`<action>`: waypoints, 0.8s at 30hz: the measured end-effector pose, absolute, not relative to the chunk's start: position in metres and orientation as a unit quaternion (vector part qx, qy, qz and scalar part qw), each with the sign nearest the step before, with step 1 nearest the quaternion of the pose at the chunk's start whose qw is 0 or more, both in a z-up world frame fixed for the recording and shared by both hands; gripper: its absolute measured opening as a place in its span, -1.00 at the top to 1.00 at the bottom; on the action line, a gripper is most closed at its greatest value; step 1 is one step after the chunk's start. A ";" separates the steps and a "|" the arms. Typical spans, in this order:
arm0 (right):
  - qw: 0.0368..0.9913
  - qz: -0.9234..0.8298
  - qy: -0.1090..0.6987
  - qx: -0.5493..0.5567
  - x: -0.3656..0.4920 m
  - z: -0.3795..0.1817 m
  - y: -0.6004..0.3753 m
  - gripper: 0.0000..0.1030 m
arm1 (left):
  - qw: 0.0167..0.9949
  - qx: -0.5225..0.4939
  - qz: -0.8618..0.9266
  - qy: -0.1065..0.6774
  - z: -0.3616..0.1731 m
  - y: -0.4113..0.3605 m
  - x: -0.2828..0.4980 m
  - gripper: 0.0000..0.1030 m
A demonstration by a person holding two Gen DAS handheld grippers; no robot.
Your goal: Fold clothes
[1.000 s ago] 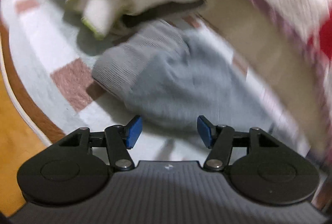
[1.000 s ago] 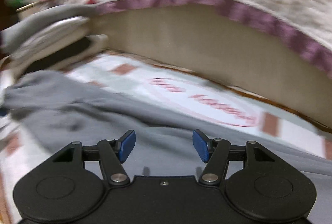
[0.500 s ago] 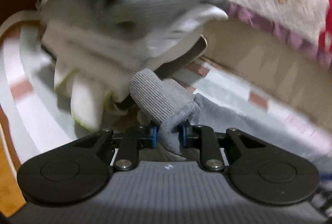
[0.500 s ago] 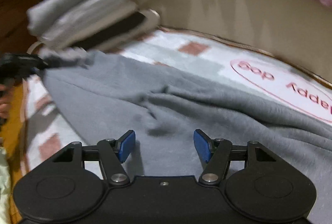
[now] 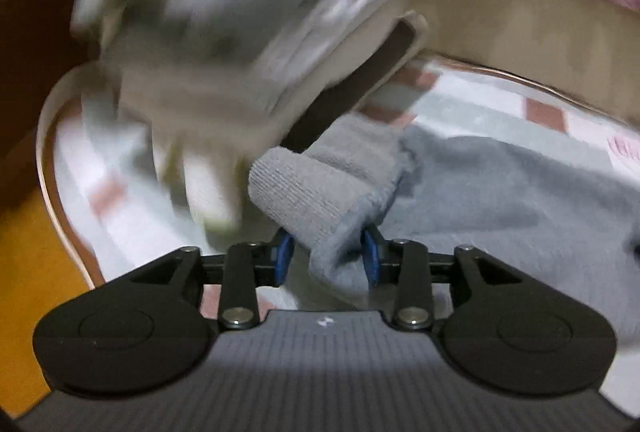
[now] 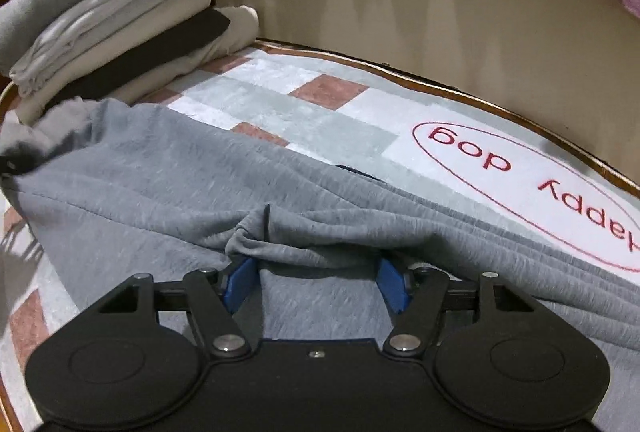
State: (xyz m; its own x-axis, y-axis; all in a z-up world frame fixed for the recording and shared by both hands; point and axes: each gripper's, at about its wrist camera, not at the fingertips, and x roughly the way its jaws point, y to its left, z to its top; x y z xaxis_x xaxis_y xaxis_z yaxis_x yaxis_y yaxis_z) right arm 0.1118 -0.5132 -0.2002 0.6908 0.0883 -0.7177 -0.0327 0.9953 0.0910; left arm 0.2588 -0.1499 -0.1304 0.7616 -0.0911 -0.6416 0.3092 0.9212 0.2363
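left gripper (image 5: 326,259): still pinching the ribbed cuff (image 5: 316,184) of the grey garment (image 6: 168,184), fingers narrow.
right gripper (image 6: 316,282): fingers wide, now nosing under a raised fold.
garment: lying spread over the checked mat (image 6: 280,104), beside the folded stack (image 6: 120,32).

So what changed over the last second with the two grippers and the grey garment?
The left hand-held gripper, open above the grey garment's ribbed cuff a second ago, has closed on it. The right hand-held gripper has moved forward so a fold of the grey garment lies between its blue pads, jaws still apart. The folded stack and patterned mat stayed put.
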 end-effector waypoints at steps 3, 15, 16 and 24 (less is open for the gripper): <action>0.923 0.040 0.380 0.046 0.110 -0.202 -0.517 -0.39 | 0.920 0.258 -0.131 0.263 -0.122 -0.174 0.237 0.07; 0.926 0.054 0.358 0.103 0.110 -0.203 -0.534 -0.40 | 0.874 0.143 -0.282 0.369 -0.136 -0.241 0.297 0.13; 0.927 0.055 0.356 0.107 0.110 -0.203 -0.535 -0.40 | 0.872 0.156 -0.259 0.385 -0.145 -0.242 0.306 0.13; 0.935 0.048 0.341 0.080 0.106 -0.203 -0.547 -0.24 | 0.873 0.219 -0.162 0.405 -0.173 -0.245 0.338 0.15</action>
